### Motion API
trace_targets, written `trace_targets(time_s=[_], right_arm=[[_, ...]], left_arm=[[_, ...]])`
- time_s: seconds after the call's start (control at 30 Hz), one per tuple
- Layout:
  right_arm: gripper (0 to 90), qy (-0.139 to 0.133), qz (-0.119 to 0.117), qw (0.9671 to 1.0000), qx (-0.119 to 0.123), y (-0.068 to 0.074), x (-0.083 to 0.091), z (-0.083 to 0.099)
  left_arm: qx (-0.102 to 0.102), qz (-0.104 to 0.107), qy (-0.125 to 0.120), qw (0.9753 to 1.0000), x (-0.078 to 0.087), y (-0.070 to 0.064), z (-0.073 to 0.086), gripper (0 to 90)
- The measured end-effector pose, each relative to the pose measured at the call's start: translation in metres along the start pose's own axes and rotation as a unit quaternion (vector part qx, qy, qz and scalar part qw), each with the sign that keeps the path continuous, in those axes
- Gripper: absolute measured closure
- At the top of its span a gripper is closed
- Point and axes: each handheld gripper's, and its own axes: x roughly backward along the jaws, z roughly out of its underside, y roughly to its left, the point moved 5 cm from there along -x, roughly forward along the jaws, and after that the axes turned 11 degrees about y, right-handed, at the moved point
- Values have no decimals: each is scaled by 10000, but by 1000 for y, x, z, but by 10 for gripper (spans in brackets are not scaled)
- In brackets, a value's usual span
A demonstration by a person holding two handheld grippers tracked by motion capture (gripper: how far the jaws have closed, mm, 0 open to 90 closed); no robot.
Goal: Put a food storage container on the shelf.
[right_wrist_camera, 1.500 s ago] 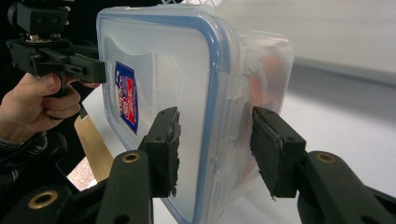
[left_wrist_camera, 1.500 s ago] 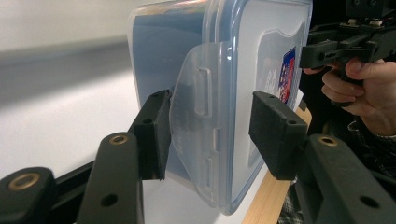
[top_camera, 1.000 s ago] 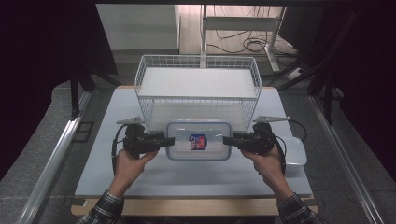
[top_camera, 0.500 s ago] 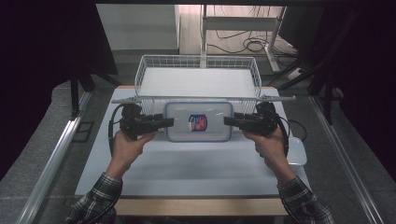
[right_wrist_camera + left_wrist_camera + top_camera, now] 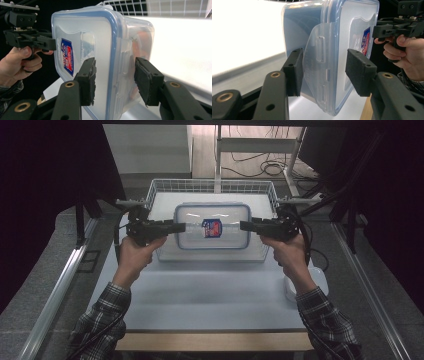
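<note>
A clear plastic container (image 5: 225,237) with a blue-sealed lid and a red and blue sticker hangs level over the white wire basket (image 5: 165,187). My left gripper (image 5: 179,226) is shut on its left end and my right gripper (image 5: 245,225) on its right end. In the left gripper view the pads clamp the container (image 5: 332,37) across its side latch flap, and the right gripper (image 5: 384,28) shows at the far end. In the right gripper view the jaws pinch the container (image 5: 100,42) across lid and base, with the left gripper (image 5: 37,41) beyond.
The basket stands at the back of the pale table (image 5: 210,290), with its wire wall (image 5: 130,6) behind the container. A small white object (image 5: 320,280) lies near the table's right edge by the right forearm. Metal rails run along both sides of the table.
Both grippers have lifted the container off the table in front of the basket and carried it forward. It now hangs over the basket.
</note>
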Motion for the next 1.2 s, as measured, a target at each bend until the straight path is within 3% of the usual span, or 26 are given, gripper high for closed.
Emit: trace_targets(time_s=[0.3,0.5,0.87,1.0,1.2], right_arm=[[522,-117,59,9999,4,-8,2,-28],[522,-135,31,9998,-129,-16,-2,-42],[515,-107,11,9993,-356,-37,-18,-53],[512,-100,-4,9992,-377,-40,-20,-54],[506,-183,12,9990,-411,-42,-22,-55]], left_arm=[[31,25,-28,10000,2,8,-29,497],[80,-8,-37,10000,2,17,-43,496],[243,2,-54,9997,-9,38,-51,494],[288,-21,-89,9995,-9,40,-55,492],[201,-126,-220,9995,-12,41,-56,474]])
